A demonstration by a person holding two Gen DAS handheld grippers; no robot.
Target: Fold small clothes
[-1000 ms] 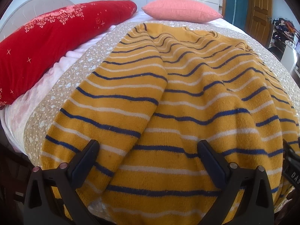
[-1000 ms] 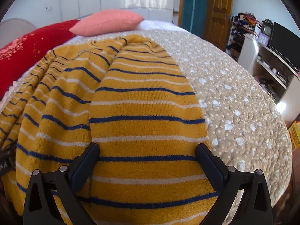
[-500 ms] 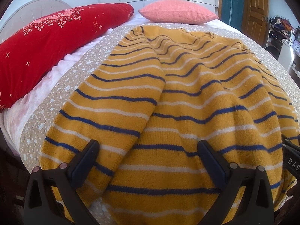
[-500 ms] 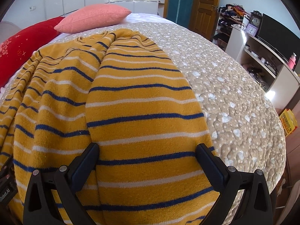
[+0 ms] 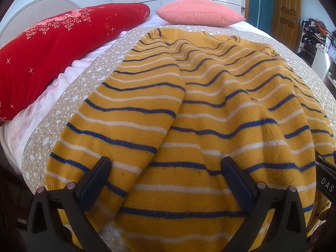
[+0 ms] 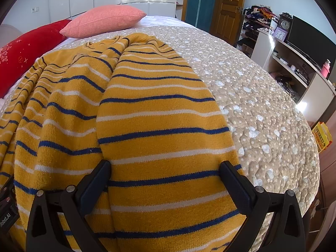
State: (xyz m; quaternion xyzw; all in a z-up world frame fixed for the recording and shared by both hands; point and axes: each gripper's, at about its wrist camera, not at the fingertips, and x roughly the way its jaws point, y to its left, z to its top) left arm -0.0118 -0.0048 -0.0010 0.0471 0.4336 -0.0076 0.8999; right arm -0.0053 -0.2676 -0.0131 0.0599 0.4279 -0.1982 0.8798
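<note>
Sweater (image 5: 210, 109) flat on bedspread (image 6: 262, 105) — left gripper (image 5: 166, 176) and right gripper (image 6: 164, 176) both spread wide, gripping nothing.

The sweater (image 5: 210, 109) runs off the left wrist view at 6 o'clock, its hem out of sight — its far sleeve is cut off at 3 o'clock. In the right wrist view the shelf clutter (image 6: 298, 71) at 3 o'clock is too small to identify, and the red pillow (image 6: 27, 48) is cropped at 9 o'clock.

red pillow (image 5: 52, 48) | pink pillow (image 5: 199, 12) | quilt (image 6: 262, 109) | clock (image 6: 285, 24)
</note>
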